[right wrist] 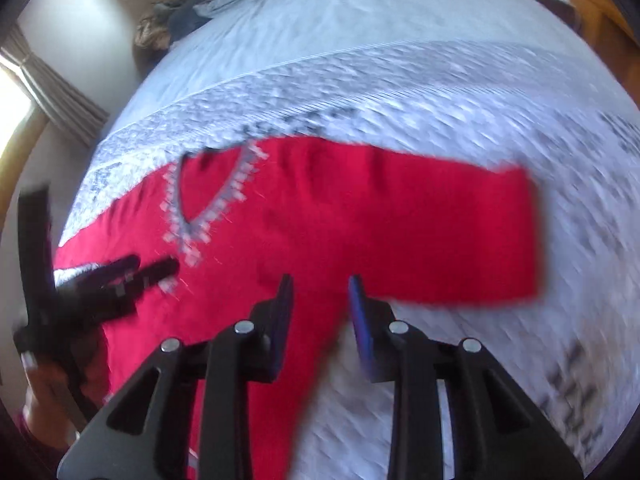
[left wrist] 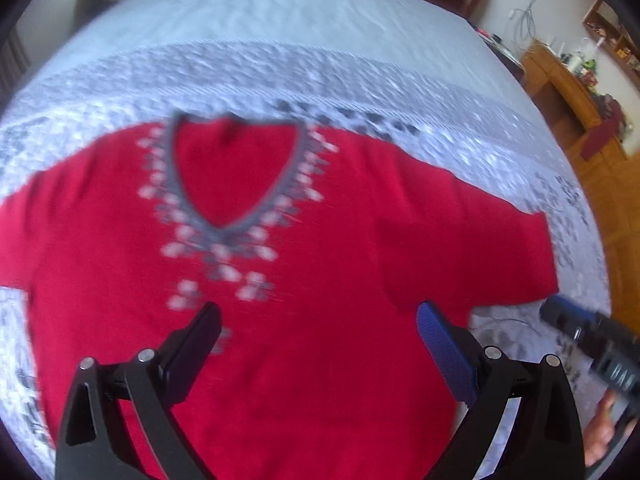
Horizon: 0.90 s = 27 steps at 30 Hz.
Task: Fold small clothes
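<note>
Lying face up on the pale patterned bed [left wrist: 280, 64], the red top [left wrist: 320, 280] is spread flat with its V neckline [left wrist: 236, 176] toward the far side and both short sleeves out, so the step in hand appears to be the first fold, and doing it well depends on where each gripper takes hold. On the left, the left gripper [left wrist: 318, 320] hovers over the lower chest of the top with its jaws wide apart and nothing between them; for a clean fold it would do best to move out to the left sleeve [left wrist: 24, 232] or the shoulder seam beside it and pinch only the edge, not a bunch of cloth from the middle. Toward the centre, the beaded trim around the neckline looks stiffer than the rest, so a fold line that runs just outside it should lie flatter than one that crosses it. Farther right, the right gripper [right wrist: 320, 280] hangs above the side edge of the body just below the right sleeve [right wrist: 460, 232], its jaws narrowly parted and free of the cloth. That sleeve lies straight and smooth across the bed, well placed to be taken at its cuff end and carried inward over the chest. Both views are blurred, so small wrinkles cannot be judged.
</note>
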Motion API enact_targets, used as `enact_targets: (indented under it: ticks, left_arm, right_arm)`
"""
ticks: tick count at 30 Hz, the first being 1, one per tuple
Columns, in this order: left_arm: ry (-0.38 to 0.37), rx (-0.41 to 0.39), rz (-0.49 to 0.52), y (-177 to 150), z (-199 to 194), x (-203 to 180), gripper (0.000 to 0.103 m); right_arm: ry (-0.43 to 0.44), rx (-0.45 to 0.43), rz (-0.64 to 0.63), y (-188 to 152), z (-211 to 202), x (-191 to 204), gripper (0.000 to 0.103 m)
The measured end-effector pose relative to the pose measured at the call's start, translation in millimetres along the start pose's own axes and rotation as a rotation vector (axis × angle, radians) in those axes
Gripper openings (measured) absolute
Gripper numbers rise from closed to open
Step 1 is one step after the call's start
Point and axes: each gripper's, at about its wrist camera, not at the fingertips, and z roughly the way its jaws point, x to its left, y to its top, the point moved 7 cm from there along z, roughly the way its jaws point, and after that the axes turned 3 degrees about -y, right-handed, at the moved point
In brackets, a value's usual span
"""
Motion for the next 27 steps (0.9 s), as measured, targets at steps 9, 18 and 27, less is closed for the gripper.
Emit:
enact_targets:
  ticks: [9,18,27]
  left_arm:
    - [-0.057,0.142,-0.045,-6.2,65.5,-50.4,0.064]
    - [-0.005,0.098,-0.097,5.0,81.3,-54.2,0.005]
    - [-0.003,-0.152,-0.112,55.2,-18.5,-16.4,0.004]
  right_arm:
    - [0.096,-0.119,0.165,-72.1,-12.1,-52.5,0.028]
    - [0.08,-0.14,0.081,-73.2,-5.7,-47.5,0.028]
    - [0.037,-0.113,0.066,-79.9,11.8,-48.1,0.028]
